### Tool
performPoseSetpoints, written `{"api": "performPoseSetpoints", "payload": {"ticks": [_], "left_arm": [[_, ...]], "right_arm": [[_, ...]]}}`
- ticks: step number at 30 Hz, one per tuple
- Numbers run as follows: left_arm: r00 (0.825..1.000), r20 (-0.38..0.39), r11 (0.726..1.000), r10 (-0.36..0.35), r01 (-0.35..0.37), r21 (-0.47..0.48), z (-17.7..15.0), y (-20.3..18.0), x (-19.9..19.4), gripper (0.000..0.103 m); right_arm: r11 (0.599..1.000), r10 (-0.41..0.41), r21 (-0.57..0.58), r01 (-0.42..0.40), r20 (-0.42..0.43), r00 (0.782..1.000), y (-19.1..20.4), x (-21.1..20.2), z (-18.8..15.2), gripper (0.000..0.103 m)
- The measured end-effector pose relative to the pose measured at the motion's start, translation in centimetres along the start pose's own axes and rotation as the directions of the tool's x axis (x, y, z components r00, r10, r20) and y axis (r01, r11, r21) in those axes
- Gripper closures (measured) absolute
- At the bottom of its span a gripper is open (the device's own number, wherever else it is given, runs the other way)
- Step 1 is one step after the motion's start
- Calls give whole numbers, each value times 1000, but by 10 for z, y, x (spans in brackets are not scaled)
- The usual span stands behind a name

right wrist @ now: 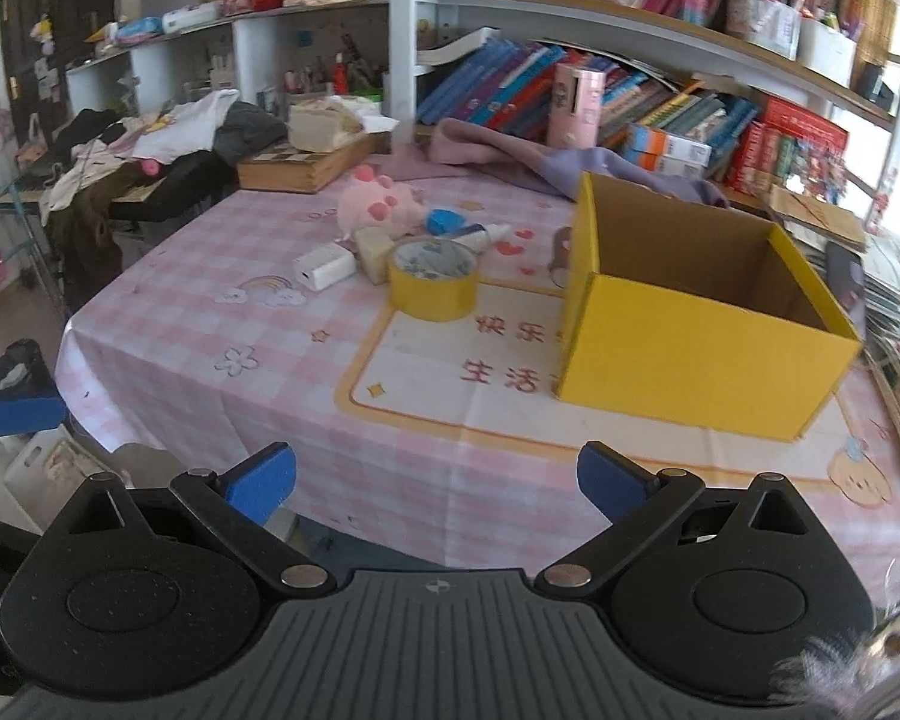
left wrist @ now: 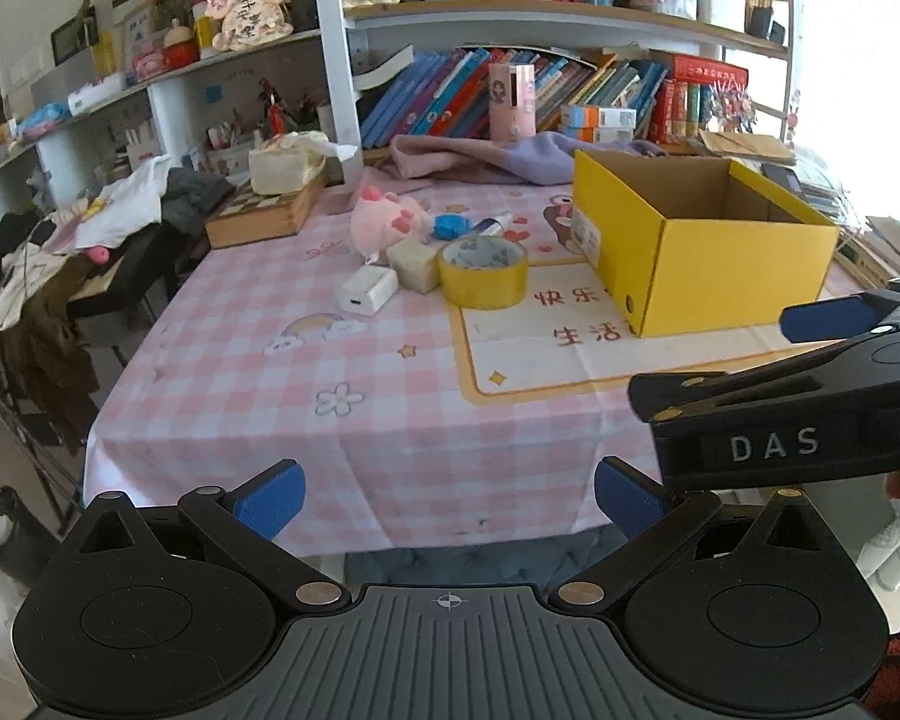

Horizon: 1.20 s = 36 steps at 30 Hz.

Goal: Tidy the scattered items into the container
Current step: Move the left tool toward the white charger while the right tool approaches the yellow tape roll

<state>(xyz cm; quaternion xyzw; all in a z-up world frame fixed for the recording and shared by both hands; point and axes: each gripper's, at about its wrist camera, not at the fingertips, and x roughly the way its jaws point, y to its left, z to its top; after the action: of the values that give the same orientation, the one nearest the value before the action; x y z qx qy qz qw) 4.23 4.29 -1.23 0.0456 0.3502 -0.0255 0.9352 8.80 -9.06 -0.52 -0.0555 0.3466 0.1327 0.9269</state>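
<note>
An open yellow cardboard box (left wrist: 714,264) (right wrist: 708,354) stands on the right of the pink checked tablecloth (left wrist: 306,396) (right wrist: 222,312); its inside looks empty. Left of it lie a yellow tape roll (left wrist: 483,273) (right wrist: 433,287), a white charger (left wrist: 369,290) (right wrist: 324,265), a beige block (left wrist: 414,263) (right wrist: 376,247), a pink plush (left wrist: 384,222) (right wrist: 375,207), a blue item (left wrist: 450,227) (right wrist: 444,221) and a white tube (left wrist: 491,223) (right wrist: 485,233). My left gripper (left wrist: 449,504) is open and empty at the table's near edge. My right gripper (right wrist: 437,483) is open and empty, also at the near edge.
Bookshelves (left wrist: 510,96) line the back, with a pink cylinder (left wrist: 512,102), a purple cloth (left wrist: 486,159) and a wooden box with a tissue pack (left wrist: 270,210). A clothes-covered side table (left wrist: 90,240) stands left. Stacked papers (right wrist: 894,324) lie right of the box.
</note>
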Motion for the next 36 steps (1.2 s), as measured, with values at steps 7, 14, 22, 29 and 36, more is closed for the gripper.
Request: {"api": "performPoseSetpoints", "payload": {"ticks": [7, 14, 22, 29, 36], "left_arm": [[999, 19, 999, -28, 29, -44, 14, 20, 18, 0], [994, 25, 993, -109, 110, -40, 27, 23, 41, 0], [997, 38, 997, -63, 61, 49, 44, 19, 59, 0], [1000, 5, 1000, -7, 7, -26, 73, 47, 87, 0], [994, -88, 994, 67, -75, -82, 91, 69, 137, 0]], "right_arm": [[999, 42, -11, -41, 31, 999, 1, 22, 19, 1], [998, 58, -14, -57, 41, 997, -4, 42, 31, 1], [998, 49, -38, -47, 40, 998, -3, 70, 56, 0], [997, 68, -45, -65, 60, 996, -6, 105, 87, 0], [997, 80, -20, -80, -19, 997, -15, 154, 115, 0]]}}
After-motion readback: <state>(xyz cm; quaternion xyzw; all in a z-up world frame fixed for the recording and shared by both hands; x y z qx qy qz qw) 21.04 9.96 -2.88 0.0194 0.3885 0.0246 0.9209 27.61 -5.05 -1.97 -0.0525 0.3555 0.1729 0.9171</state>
